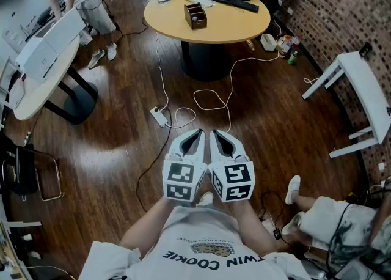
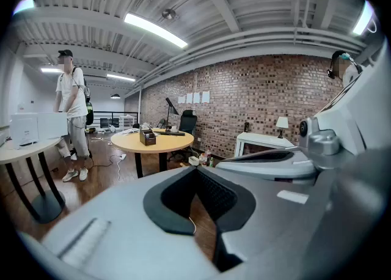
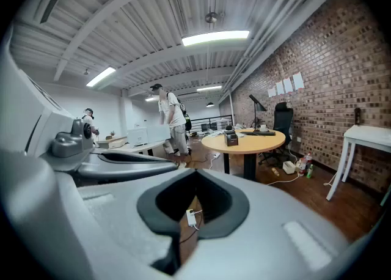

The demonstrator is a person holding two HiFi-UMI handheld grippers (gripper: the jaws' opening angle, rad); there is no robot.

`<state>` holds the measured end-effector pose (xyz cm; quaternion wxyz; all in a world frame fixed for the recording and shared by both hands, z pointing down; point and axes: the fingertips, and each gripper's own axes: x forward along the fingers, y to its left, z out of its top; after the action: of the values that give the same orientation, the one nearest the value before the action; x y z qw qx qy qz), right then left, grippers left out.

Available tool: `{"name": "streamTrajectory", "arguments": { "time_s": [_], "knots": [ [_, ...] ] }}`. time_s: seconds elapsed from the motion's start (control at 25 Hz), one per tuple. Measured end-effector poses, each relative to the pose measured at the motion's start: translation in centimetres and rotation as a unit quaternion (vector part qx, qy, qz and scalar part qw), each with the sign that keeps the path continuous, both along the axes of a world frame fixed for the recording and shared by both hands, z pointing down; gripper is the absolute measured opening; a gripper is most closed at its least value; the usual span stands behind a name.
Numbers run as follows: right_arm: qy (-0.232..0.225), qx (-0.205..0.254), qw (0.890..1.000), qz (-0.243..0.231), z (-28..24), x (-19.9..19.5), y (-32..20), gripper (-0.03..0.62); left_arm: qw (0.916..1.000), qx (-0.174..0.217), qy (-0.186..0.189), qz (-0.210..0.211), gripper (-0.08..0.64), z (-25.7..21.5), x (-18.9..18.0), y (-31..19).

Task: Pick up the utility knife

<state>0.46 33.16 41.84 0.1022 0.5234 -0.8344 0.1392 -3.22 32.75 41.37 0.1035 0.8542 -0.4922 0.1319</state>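
hovering side by side — left tongs [image 1: 199, 132], right tongs [image 1: 215, 132] — both closed.

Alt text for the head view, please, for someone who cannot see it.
From above, a person holds the left gripper and right gripper side by side, both shut and empty, over a dark wooden floor. Ahead stands a round table bearing a small brown box and a keyboard; a white cable trails across the floor.
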Motion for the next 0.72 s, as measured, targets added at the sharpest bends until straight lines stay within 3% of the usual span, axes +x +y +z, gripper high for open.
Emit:
{"name": "streamTrajectory", "arguments": {
  "time_s": [0.28,0.72],
  "knots": [
    [0.007,-0.005,1.0,0.001,0.7,-0.3,-3.5,-0.002,1.0,-0.006,-0.001,0.007,0.003,0.9,-0.2,-3.4],
    [0.013,-0.005,1.0,0.022,0.8,-2.4,-13.0,-0.002,0.9994,-0.008,0.0,0.034,0.003,1.3,-2.2,-13.3]
  ]
}}
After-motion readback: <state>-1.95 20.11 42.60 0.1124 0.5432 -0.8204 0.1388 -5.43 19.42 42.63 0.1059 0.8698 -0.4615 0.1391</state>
